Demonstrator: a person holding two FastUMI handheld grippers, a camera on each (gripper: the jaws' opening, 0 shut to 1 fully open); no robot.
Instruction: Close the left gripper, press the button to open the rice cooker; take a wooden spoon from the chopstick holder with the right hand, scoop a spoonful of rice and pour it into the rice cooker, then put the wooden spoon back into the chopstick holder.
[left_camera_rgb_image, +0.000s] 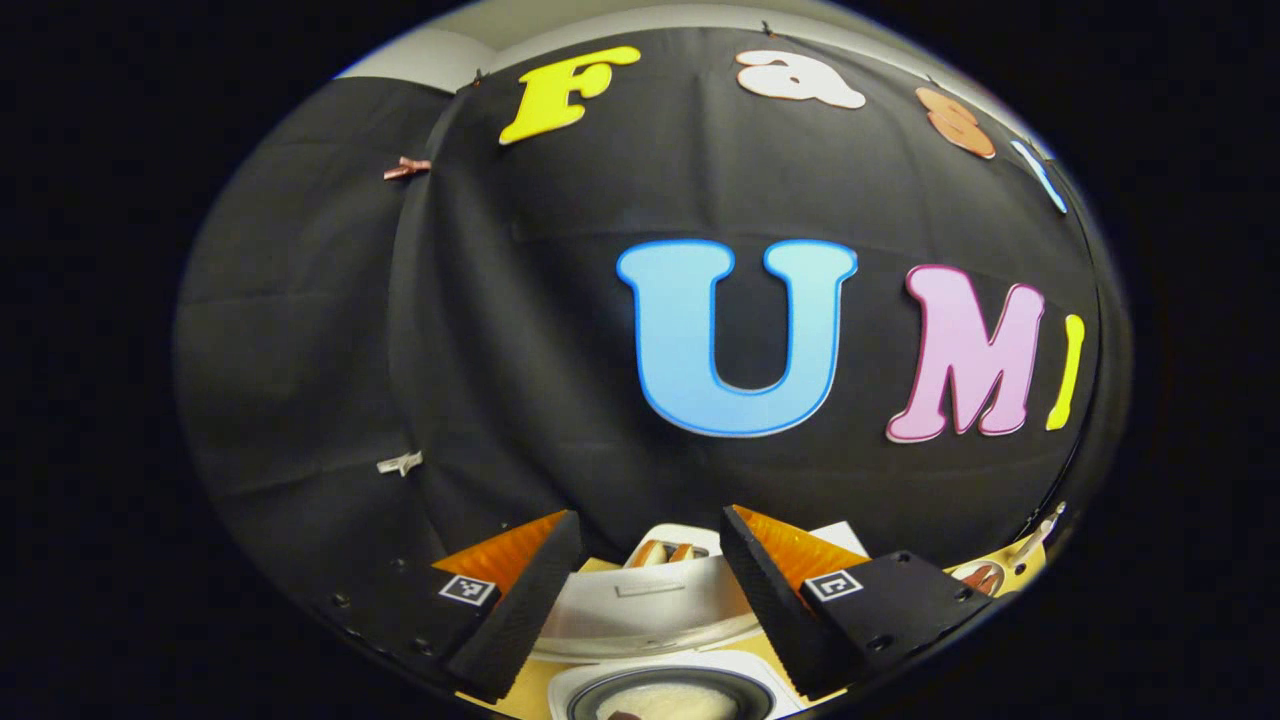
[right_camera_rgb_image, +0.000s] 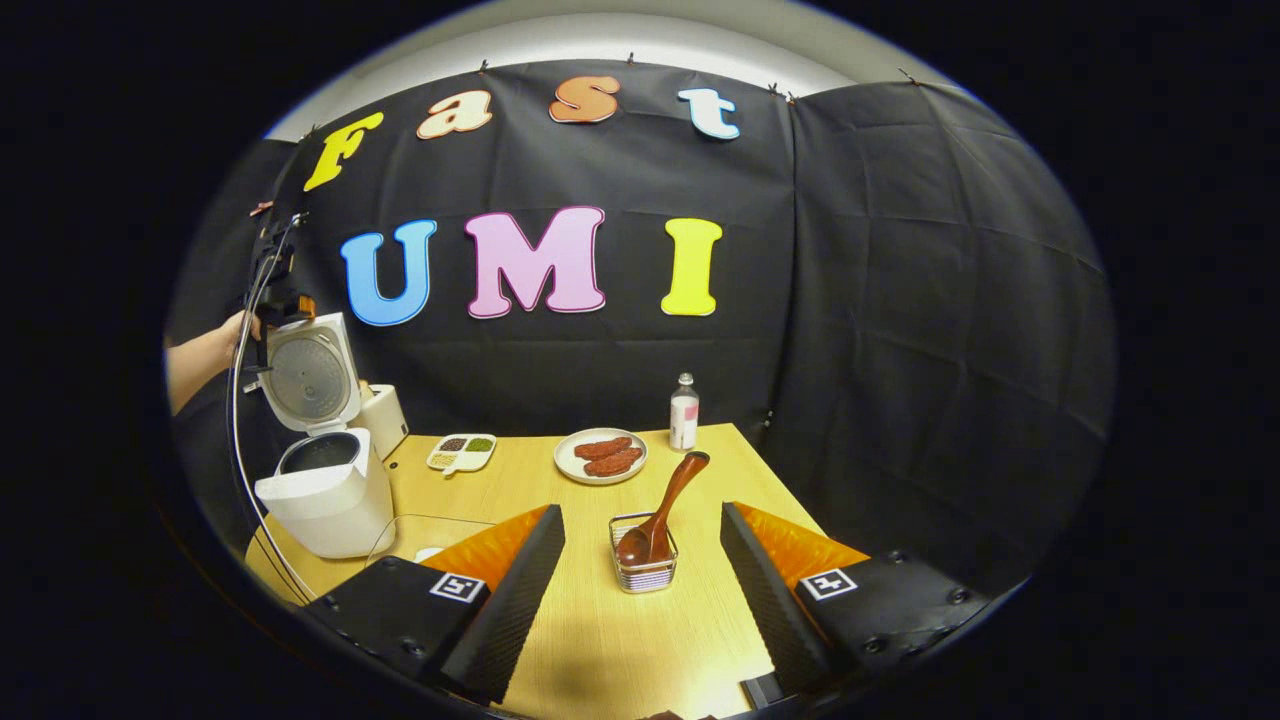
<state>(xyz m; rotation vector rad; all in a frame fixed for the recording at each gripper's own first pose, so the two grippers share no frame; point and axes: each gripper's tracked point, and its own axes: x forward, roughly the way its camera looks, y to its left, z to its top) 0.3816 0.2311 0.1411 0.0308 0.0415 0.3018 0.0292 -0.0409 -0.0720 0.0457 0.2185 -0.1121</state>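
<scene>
The white rice cooker (right_camera_rgb_image: 325, 500) stands at the table's left edge with its lid (right_camera_rgb_image: 310, 375) swung up and the pot showing. A hand (right_camera_rgb_image: 205, 355) holds my left gripper (right_camera_rgb_image: 272, 285) just above and behind the lid's top edge. In the left gripper view my left gripper (left_camera_rgb_image: 650, 518) is open, with the lid (left_camera_rgb_image: 650, 605) below the gap and a dark pot (left_camera_rgb_image: 665, 700) holding something white beneath it. My right gripper (right_camera_rgb_image: 641, 511) is open above the table. A little beyond its fingers stands the wire chopstick holder (right_camera_rgb_image: 646, 572) with the wooden spoon (right_camera_rgb_image: 668, 500) leaning in it.
On the wooden table (right_camera_rgb_image: 620, 640) are a plate of sausages (right_camera_rgb_image: 602, 455), a small bottle (right_camera_rgb_image: 684, 412), a divided dish of grains (right_camera_rgb_image: 462, 452) and a white box (right_camera_rgb_image: 388, 420) behind the cooker. A clear container (right_camera_rgb_image: 420, 530) sits by my right gripper's left finger. A cable (right_camera_rgb_image: 238, 450) hangs beside the cooker.
</scene>
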